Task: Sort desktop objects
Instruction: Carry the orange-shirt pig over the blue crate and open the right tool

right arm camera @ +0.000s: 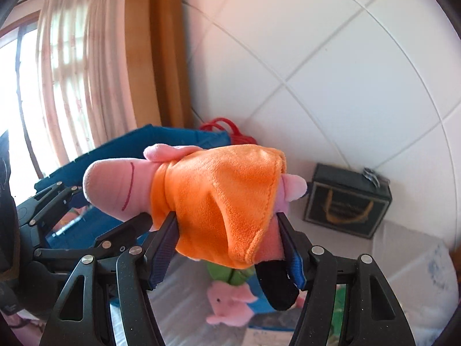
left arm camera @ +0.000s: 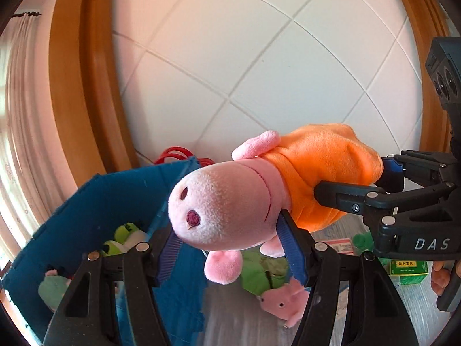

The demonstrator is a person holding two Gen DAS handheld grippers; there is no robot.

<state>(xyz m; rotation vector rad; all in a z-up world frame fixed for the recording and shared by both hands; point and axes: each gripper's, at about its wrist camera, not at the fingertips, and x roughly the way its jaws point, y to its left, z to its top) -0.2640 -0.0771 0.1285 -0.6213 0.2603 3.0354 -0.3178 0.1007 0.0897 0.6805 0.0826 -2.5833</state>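
now mid-carry: the left gripper (left arm camera: 233, 248) pinches the plush pig (left arm camera: 259, 190) at its head, the right gripper (right arm camera: 227, 248) its orange dress, aloft; blue bin (left arm camera: 95, 201) lies at eight o'clock. next, swing over, release.

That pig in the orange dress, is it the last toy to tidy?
No. Green toys already lie in the blue bin. Both tools, left and right, hold the orange-dressed pig aloft. A small pink pig and green box remain on the table.
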